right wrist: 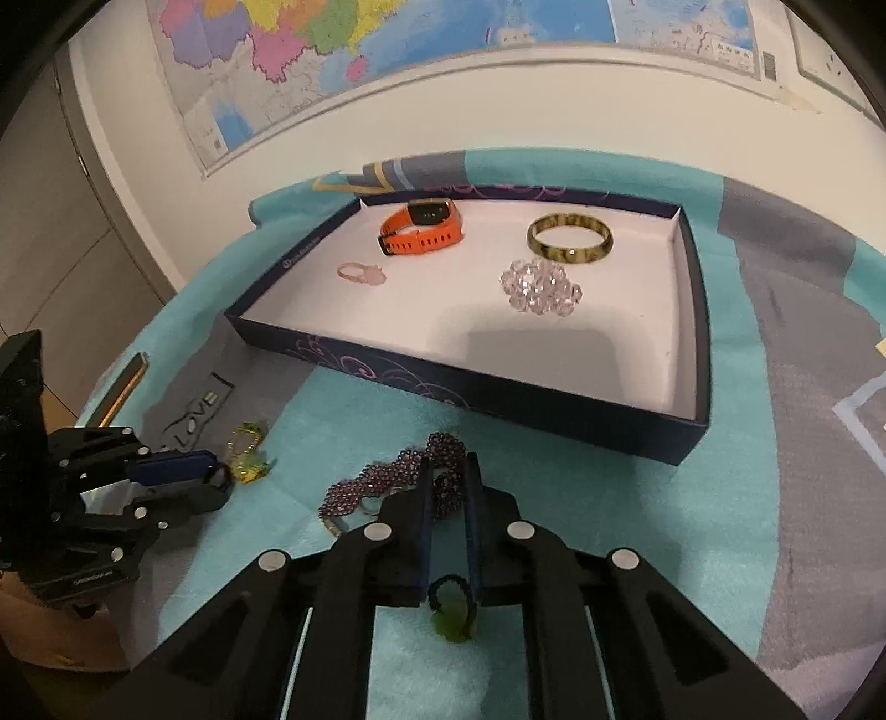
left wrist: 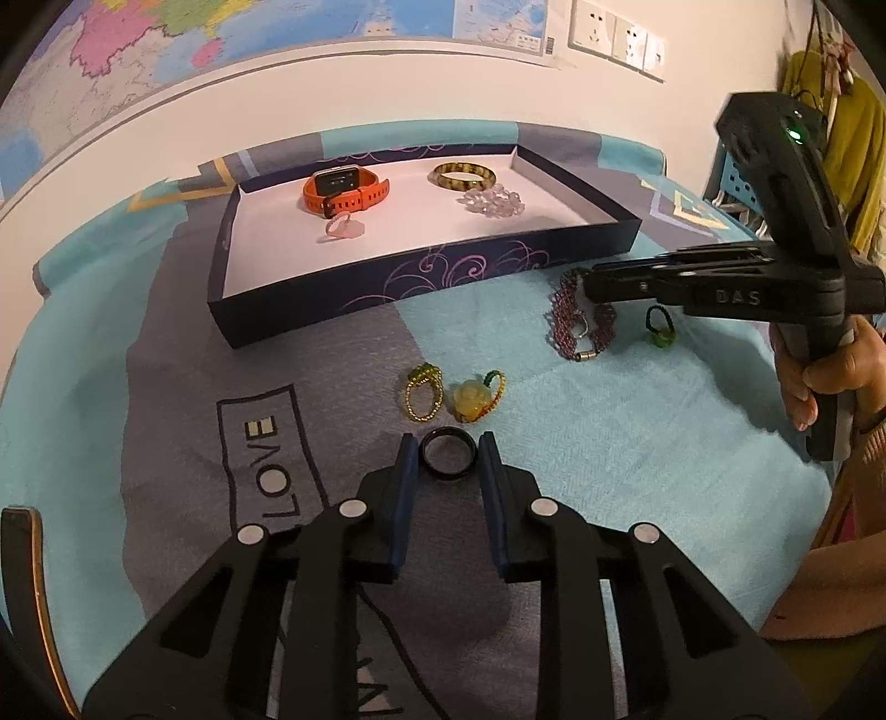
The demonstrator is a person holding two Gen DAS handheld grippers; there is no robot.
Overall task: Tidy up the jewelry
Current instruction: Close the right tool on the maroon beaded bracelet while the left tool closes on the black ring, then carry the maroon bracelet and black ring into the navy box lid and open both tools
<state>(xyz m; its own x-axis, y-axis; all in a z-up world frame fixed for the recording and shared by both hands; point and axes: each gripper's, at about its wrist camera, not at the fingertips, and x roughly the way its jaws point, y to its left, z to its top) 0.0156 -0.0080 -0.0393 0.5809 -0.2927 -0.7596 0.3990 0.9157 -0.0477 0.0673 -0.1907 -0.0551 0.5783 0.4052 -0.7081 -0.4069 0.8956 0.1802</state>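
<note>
Between the jaws of our left gripper (left wrist: 443, 443) lies a black ring (left wrist: 447, 454) on the cloth-covered bench (left wrist: 637, 443) — both blue pads sit against its rim, so we read it as grasped. Just beyond those jaws we see a gold bead ring with green stones (left wrist: 422, 391) and, beside it, a yellow flower ring (left wrist: 475, 400).

Between the jaws of our right gripper (right wrist: 448, 471), which are clenched almost together, a purple bead bracelet (right wrist: 387, 482) is pinched at one of its loops; the rest trails off to the left of them on the bench. Nearer us, under the base of these jaws, a green stone ring on a dark band (right wrist: 454, 609) rests on the cloth, apart from the pads.

Farther ahead of both grippers stands the dark blue tray (right wrist: 498, 396) with a white floor. In it we find a pink ring (right wrist: 360, 273) at the left, a clear crystal bracelet (right wrist: 540, 288) toward the right, and — at the far side — an orange watch (right wrist: 423, 227) and a mottled amber bangle (right wrist: 570, 237). A map (right wrist: 387, 50) hangs on the wall behind.
</note>
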